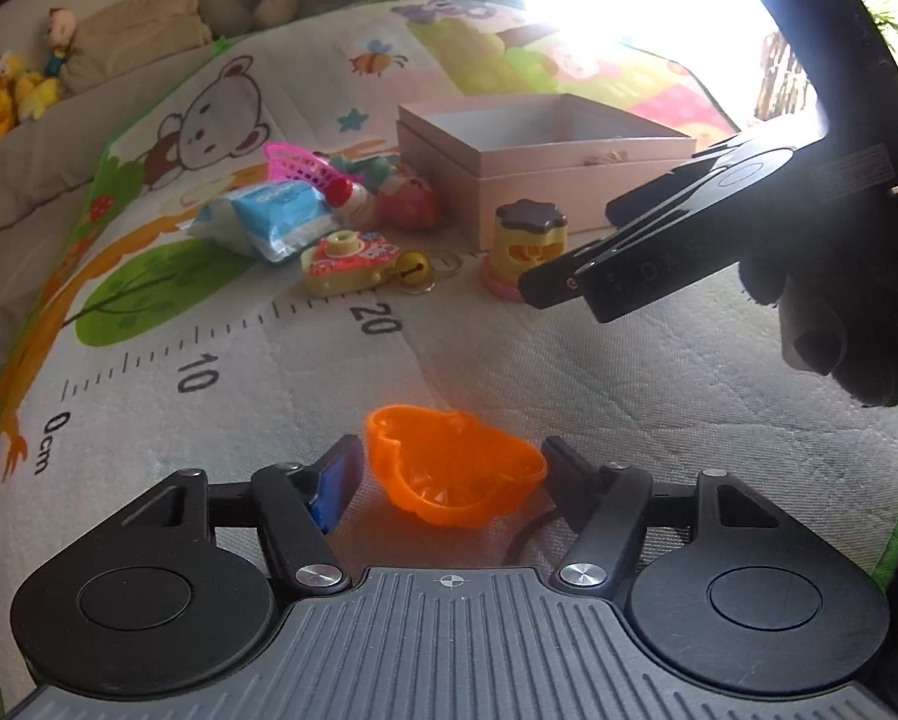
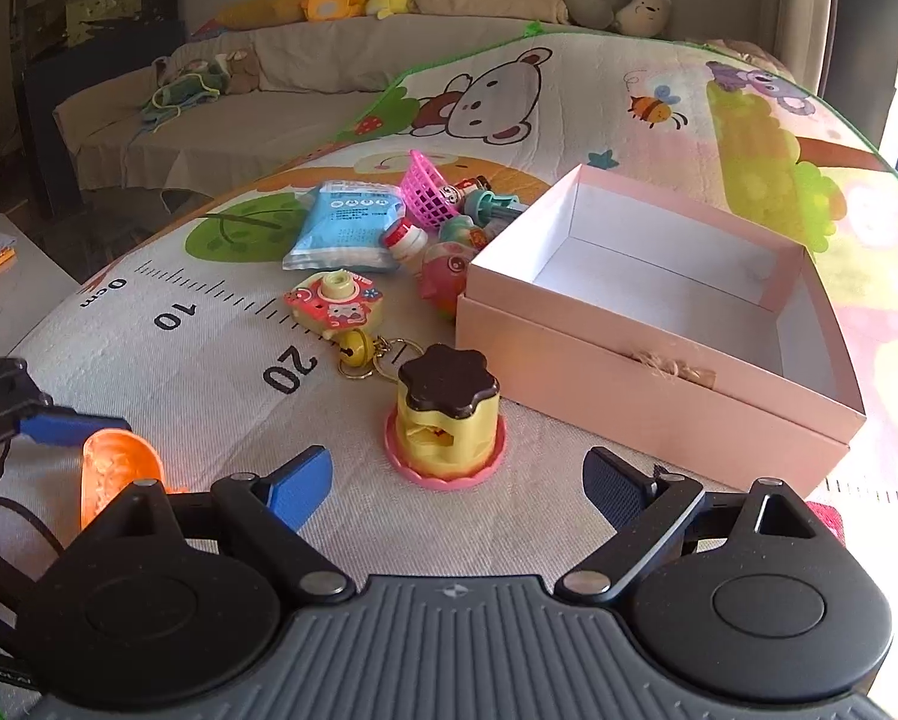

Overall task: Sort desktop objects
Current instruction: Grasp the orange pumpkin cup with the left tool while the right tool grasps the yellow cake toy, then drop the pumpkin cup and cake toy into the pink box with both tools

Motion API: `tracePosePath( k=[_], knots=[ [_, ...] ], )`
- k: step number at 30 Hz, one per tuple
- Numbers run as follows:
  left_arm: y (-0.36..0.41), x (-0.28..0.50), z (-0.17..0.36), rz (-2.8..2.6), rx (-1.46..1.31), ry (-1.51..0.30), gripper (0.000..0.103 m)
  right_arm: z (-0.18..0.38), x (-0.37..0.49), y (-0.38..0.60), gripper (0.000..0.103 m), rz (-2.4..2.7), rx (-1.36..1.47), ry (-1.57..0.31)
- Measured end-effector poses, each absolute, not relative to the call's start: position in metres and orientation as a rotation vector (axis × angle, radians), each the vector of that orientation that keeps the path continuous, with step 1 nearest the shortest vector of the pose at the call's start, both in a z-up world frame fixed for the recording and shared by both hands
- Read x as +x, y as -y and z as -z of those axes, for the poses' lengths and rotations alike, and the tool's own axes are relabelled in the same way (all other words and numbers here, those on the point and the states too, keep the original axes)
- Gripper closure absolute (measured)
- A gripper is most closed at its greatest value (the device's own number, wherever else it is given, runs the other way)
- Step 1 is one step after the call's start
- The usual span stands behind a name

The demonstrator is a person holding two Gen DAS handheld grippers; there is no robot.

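An orange heart-shaped plastic mould [image 1: 454, 471] sits between the fingers of my left gripper [image 1: 451, 468], which is shut on it; it also shows at the left of the right wrist view [image 2: 116, 474]. My right gripper [image 2: 457, 480] is open and empty, just in front of a yellow pudding-shaped toy [image 2: 447, 423] with a brown lid on a pink base. That toy also shows in the left wrist view [image 1: 523, 249], with the right gripper [image 1: 559, 291] beside it. An open, empty pink box [image 2: 646, 372] stands right of the toy.
A pile lies behind the pudding toy: a toy camera [image 2: 335, 306] with a bell keyring [image 2: 356, 354], a blue tissue pack [image 2: 347, 225], a pink basket [image 2: 431, 192], small figures [image 2: 449, 276]. All rest on a play mat [image 2: 209, 360] with a printed ruler. A sofa is behind.
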State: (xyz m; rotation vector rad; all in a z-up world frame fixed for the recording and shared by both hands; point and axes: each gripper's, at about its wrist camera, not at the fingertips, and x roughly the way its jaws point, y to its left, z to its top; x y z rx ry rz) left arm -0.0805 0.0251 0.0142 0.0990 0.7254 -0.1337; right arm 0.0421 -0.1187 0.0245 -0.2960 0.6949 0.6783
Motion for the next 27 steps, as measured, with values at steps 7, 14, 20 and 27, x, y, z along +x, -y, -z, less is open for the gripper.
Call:
tracePosePath(
  k=[7, 14, 20, 27],
  knots=[
    [-0.025, -0.090, -0.015, 0.119, 0.117, -0.715, 0.038, -0.005, 0.069, 0.105, 0.024, -0.646, -0.251, -0.756],
    [-0.012, -0.095, -0.030, 0.138, 0.158, -0.674, 0.039, -0.035, 0.044, 0.136, 0.047, -0.679, -0.268, -0.734],
    [-0.002, -0.072, -0.075, 0.205, 0.172, -0.553, 0.039, -0.096, 0.004, 0.191, 0.047, -0.727, -0.287, -0.613],
    [0.033, 0.022, -0.123, 0.257, 0.237, -0.376, 0.038, -0.159, 0.044, 0.220, 0.047, -0.562, -0.256, -0.431]
  ],
)
